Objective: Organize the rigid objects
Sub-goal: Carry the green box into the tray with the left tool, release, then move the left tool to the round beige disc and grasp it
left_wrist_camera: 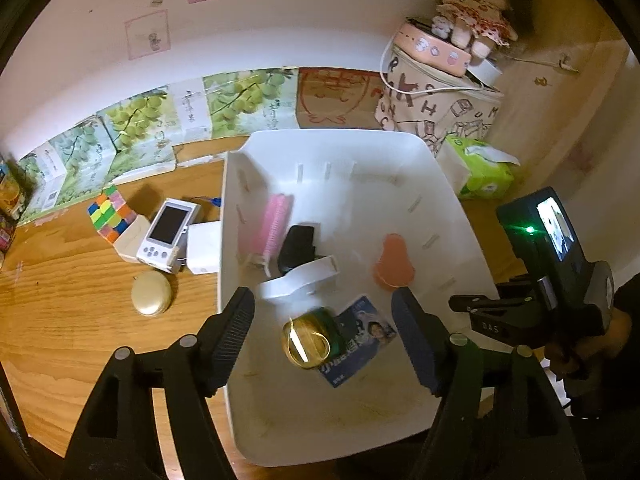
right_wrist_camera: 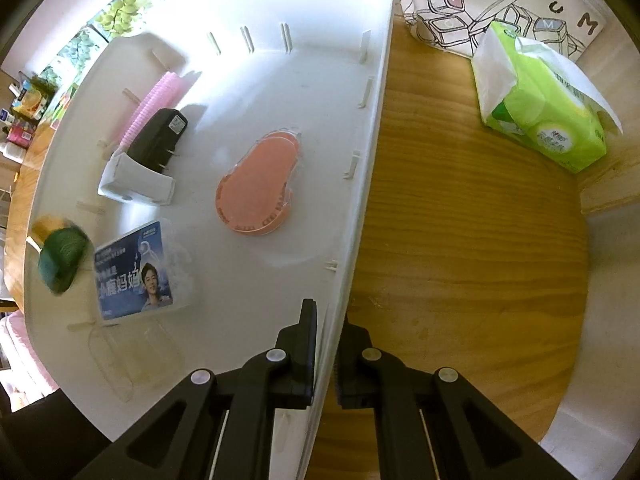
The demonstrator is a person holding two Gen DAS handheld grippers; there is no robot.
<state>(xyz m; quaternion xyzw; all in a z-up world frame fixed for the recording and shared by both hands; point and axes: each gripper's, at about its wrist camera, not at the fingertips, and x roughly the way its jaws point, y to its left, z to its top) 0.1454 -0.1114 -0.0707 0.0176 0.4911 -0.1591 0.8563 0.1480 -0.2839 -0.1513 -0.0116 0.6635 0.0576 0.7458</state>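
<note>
Your left gripper (left_wrist_camera: 322,340) hangs over the near end of the white bin (left_wrist_camera: 440,184) with its fingers apart and nothing pressed between them — a green-and-gold tin (left_wrist_camera: 310,338) shows blurred in the gap, low in the frame, overlapping a blue card (left_wrist_camera: 360,340). Your right gripper (right_wrist_camera: 325,354), at the bottom of its own view, has its fingers clamped on the bin's right wall, one finger inside and one outside. Further in, at mid frame of the left view, a white holder (left_wrist_camera: 298,280) lies next to a black charger (left_wrist_camera: 296,246), with a pink comb (left_wrist_camera: 274,226) along the left wall and a salmon case (left_wrist_camera: 394,264) to the right. Outside the bin on the wooden table (left_wrist_camera: 80,320), at the left, sit a gold oval case (left_wrist_camera: 152,293), a white handheld device (left_wrist_camera: 170,234) and a colour cube (left_wrist_camera: 111,212). At the upper right, a green tissue pack (left_wrist_camera: 482,172) lies beside the bin — behind it stands a printed fabric bag (left_wrist_camera: 436,108) with a doll (left_wrist_camera: 476,12) on top.
</note>
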